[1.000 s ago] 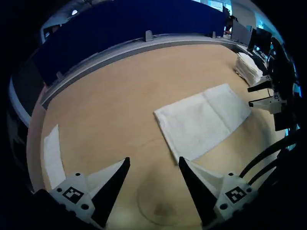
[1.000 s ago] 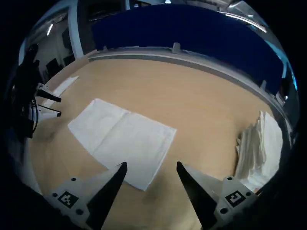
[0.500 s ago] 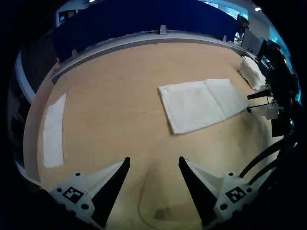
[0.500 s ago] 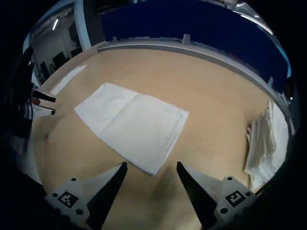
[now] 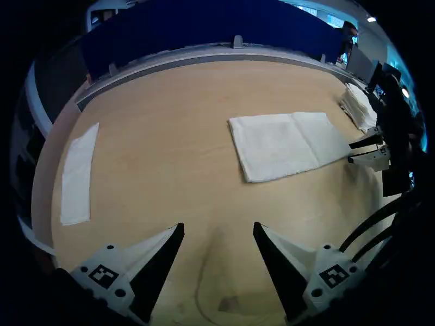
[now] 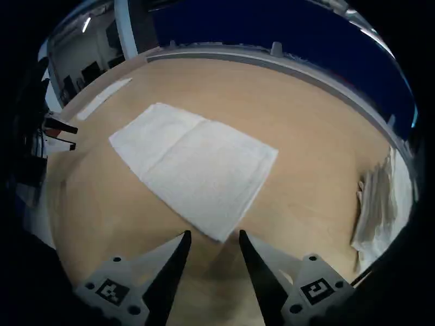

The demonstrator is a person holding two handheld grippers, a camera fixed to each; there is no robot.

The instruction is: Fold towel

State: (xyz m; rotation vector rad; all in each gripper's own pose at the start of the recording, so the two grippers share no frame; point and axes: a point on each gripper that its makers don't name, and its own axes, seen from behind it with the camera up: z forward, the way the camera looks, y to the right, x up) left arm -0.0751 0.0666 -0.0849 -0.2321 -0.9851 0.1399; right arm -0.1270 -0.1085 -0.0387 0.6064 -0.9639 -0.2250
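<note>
The right claw (image 6: 214, 233) is down low over the tabletop (image 6: 304, 125), its fingers drawn fairly narrow but not closed. The near corner of the white towel (image 6: 196, 165) lies right at the gap between the tips, and nothing is gripped yet. The left claw (image 5: 217, 225) hangs wide and empty, well short of the towel. The towel itself lies flat in the middle of the tabletop, already doubled once to judge by the crease across it. I'd say the step in hand is pinching that near corner. To do it well, the right claw should take in every layer at the corner rather than just the top one and close firmly. It should then wait for the left claw to reach the matching corner at the towel's left end, so both lift together and the edge stays straight. The right gripper view gives the close look at corner and tips, plus a loose stack of folded towels (image 6: 380, 206) at the right edge. The left gripper view, from farther back, gives the towel's whole outline with the right claw at its right end. It also takes in a narrow folded cloth (image 5: 79, 174) lying well apart at the left and the blue partition (image 5: 206, 27) along the far side.
</note>
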